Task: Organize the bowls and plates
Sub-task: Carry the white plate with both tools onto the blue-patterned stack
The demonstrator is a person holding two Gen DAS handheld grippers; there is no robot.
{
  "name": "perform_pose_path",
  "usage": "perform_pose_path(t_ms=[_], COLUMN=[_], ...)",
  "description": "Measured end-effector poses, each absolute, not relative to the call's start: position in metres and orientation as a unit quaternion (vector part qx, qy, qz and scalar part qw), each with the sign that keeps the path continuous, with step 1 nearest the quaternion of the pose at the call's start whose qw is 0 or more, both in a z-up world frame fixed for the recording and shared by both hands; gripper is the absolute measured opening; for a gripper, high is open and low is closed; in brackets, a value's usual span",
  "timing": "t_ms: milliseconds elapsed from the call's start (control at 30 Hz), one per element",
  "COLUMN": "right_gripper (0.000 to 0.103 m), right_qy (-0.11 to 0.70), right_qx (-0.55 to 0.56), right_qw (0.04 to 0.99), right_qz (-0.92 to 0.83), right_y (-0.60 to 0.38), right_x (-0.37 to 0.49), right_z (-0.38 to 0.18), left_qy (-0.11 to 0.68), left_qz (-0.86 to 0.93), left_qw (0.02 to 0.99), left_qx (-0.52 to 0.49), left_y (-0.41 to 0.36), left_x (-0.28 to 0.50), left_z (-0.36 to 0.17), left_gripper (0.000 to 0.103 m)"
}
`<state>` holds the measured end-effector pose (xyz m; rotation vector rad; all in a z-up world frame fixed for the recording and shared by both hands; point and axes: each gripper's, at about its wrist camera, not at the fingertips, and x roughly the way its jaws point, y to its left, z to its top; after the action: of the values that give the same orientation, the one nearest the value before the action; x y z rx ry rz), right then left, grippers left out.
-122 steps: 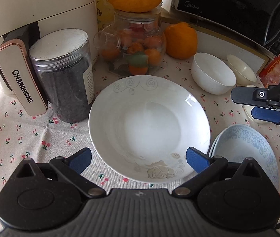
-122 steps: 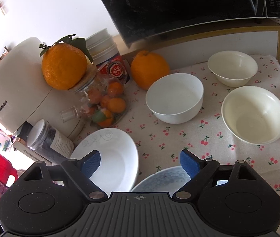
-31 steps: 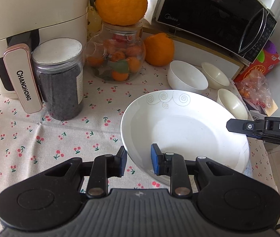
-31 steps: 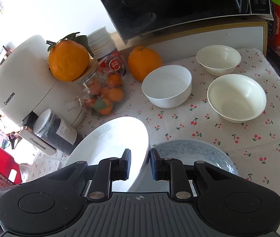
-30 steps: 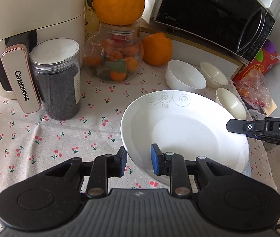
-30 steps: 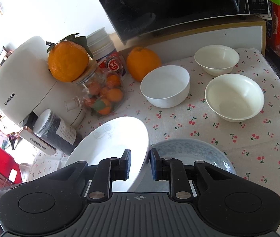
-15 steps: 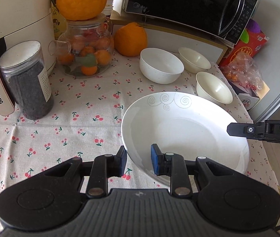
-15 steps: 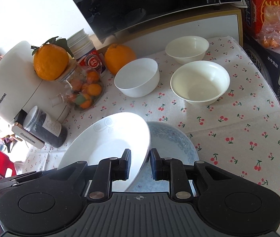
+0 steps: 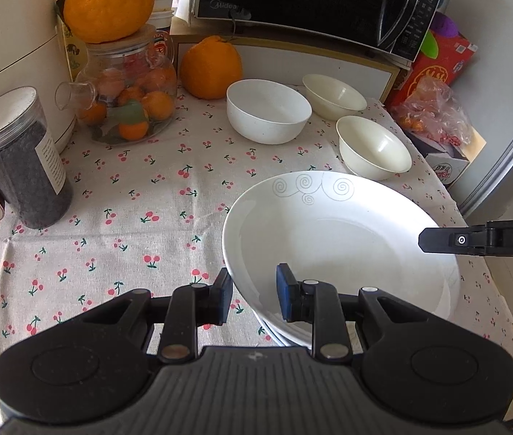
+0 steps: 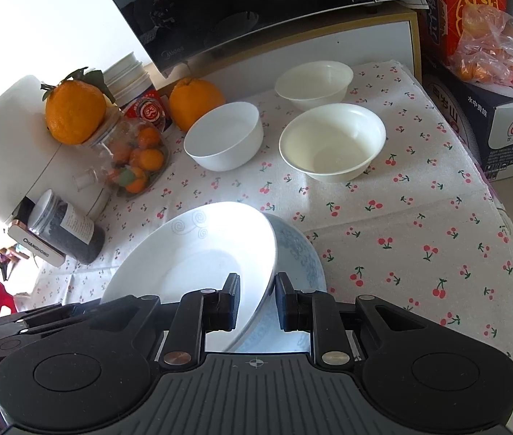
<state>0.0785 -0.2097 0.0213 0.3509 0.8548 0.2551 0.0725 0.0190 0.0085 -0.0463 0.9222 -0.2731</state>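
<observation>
My left gripper is shut on the near left rim of a large white plate with grey swirl marks. My right gripper is shut on the same plate's right rim. The plate hangs tilted over a blue-patterned plate that lies on the cherry-print tablecloth. Three white bowls stand behind: a deep one, a small one and one nearest the plate. The right gripper's side also shows in the left wrist view.
A glass jar of small oranges with a big orange on top, a dark-filled jar, a white appliance, a loose orange and a microwave line the back. Boxes and bagged fruit stand at right, past the table edge.
Both grippers have carried the white plate to the right and over the blue-patterned plate. The view has shifted toward the bowls. Both grips stay shut.
</observation>
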Motion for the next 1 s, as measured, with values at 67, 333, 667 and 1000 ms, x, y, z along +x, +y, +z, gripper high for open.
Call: perform_pose_path(t_ms=[67, 333, 667, 1000], right_gripper=[0.021, 0.021, 0.021, 0.021], right_qy=[0.417, 0.435, 0.442, 0.434], right_qx=[0.167, 0.165, 0.137, 0.092], right_qw=[0.886, 0.879, 0.881, 0.892], right_qz=[0.119, 0.101, 0.096, 0.085], right_y=[-0.211, -0.218, -0.212, -0.204], right_x=[0.078, 0.079, 0.079, 0.077], right_z=[0.018, 0.009, 0.006, 0.008], left_qy=[0.442, 0.448, 0.449, 0.439], left_qz=[-0.133, -0.138, -0.136, -0.131], left_qw=[0.887, 0.883, 0.883, 0.885], left_qx=[-0.011, 0.009, 0.024, 0.080], left_y=[0.015, 0.004, 0.000, -0.011], left_x=[0.072, 0.067, 0.066, 0.060], left_z=[0.007, -0.001, -0.004, -0.007], left_gripper=[0.023, 0.023, 0.023, 0.021])
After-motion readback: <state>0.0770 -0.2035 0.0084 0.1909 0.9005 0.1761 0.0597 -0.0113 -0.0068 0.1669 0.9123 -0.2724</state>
